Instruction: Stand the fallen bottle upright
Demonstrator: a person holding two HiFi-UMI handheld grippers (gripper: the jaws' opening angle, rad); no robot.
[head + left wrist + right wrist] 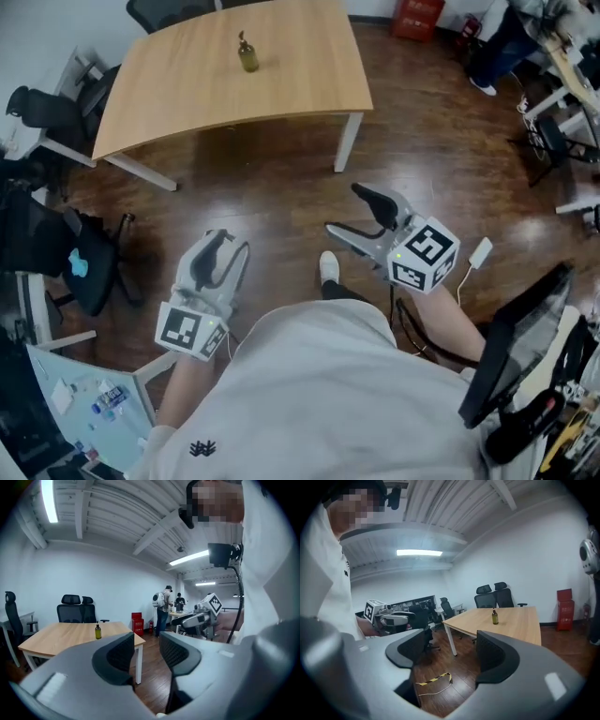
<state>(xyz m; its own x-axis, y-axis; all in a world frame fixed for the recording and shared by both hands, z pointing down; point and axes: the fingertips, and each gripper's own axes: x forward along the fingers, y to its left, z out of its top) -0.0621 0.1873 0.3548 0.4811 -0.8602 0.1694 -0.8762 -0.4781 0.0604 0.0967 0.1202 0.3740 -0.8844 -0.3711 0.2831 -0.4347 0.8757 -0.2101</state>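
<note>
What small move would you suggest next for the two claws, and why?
Probably just lower both: the bottle already stands upright on the table, and the left claw and right claw are open, empty and well away from it.

Person wears a white shirt [328, 394] with a small black emblem [202, 449] at lower left and a white shoe [328, 267]; left gripper [232, 246] and right gripper [343, 208] are grey with black ribbed pads, each carrying a white marker cube [424, 255].

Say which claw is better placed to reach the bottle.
Left, slightly: the left claw sits nearly in line with the upright bottle; the right claw is off sideways. Both open, empty.
</note>
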